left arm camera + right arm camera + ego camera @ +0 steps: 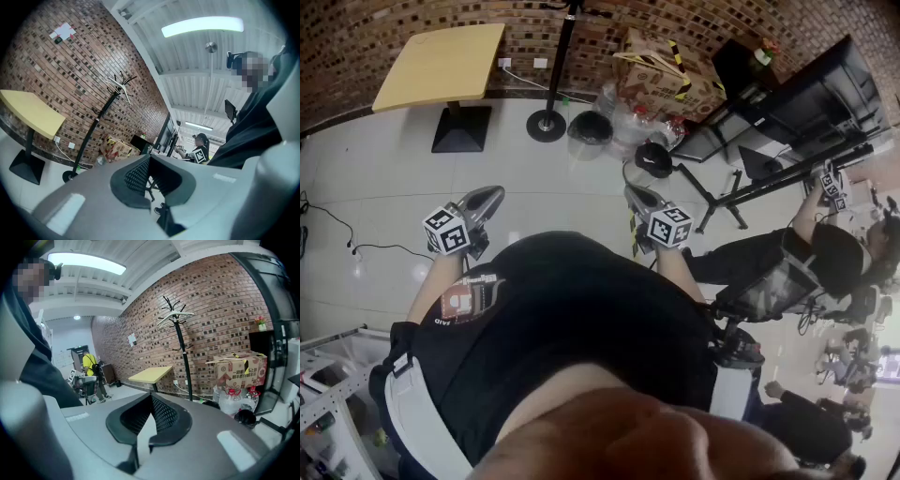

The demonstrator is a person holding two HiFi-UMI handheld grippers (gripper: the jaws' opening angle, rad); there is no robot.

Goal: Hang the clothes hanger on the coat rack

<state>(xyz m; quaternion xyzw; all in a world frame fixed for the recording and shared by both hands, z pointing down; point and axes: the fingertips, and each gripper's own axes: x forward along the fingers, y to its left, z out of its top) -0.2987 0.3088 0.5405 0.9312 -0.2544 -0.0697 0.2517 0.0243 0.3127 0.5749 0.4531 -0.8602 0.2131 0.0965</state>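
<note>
A black coat rack (183,352) stands by the brick wall, and a white clothes hanger (175,316) hangs on its top hooks. The left gripper view shows the same rack (96,124) and hanger (119,87). In the head view only the rack's pole and round base (547,125) show. My left gripper (487,198) and right gripper (637,196) are held close to the person's body, well short of the rack. Both are shut, left (149,158) and right (151,398), with nothing between the jaws.
A yellow pedestal table (442,59) stands left of the rack. A cardboard box (659,68), plastic bottles (236,399) and a black helmet (654,158) lie to its right. Black stands (769,183) and seated people (825,253) fill the right side. A white shelf (323,394) is at lower left.
</note>
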